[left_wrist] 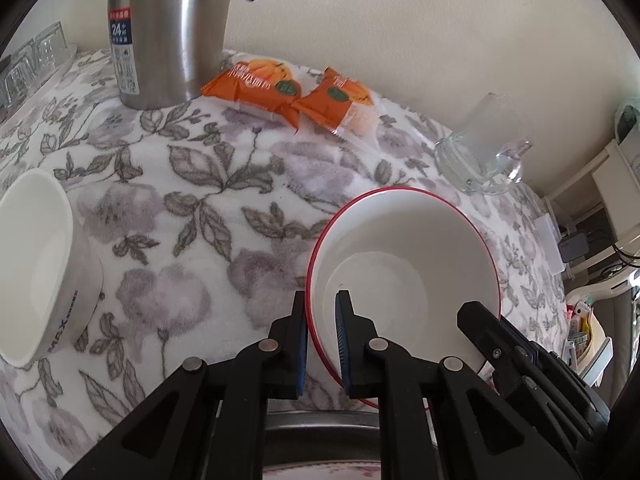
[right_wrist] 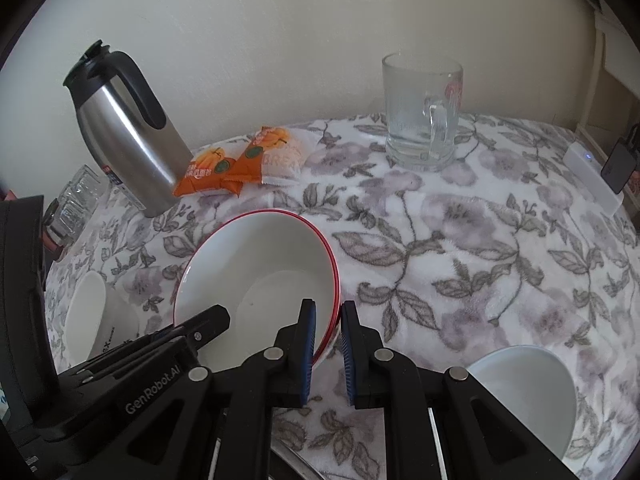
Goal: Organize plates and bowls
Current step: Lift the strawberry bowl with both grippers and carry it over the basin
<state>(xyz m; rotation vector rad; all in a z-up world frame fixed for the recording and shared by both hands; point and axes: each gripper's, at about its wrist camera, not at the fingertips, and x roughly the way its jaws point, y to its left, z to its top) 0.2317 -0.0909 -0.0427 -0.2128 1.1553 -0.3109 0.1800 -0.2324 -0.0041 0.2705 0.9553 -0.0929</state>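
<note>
On my far left a white cup (left_wrist: 38,264) lies on the flowered tablecloth (left_wrist: 192,200). Behind it stands a steel flask (left_wrist: 164,28), then two orange snack packets (left_wrist: 288,96). At the centre sits the red-rimmed bowl (left_wrist: 400,248), tilted up off the cloth. My left gripper (left_wrist: 322,344) is clamped on its left rim, one pad inside and one outside, and my right gripper (right_wrist: 328,354) pinches the opposite rim the same way. Further right a glass mug (right_wrist: 422,116) stands upright near the wall, and another white bowl (right_wrist: 528,392) rests at the right edge.
</note>
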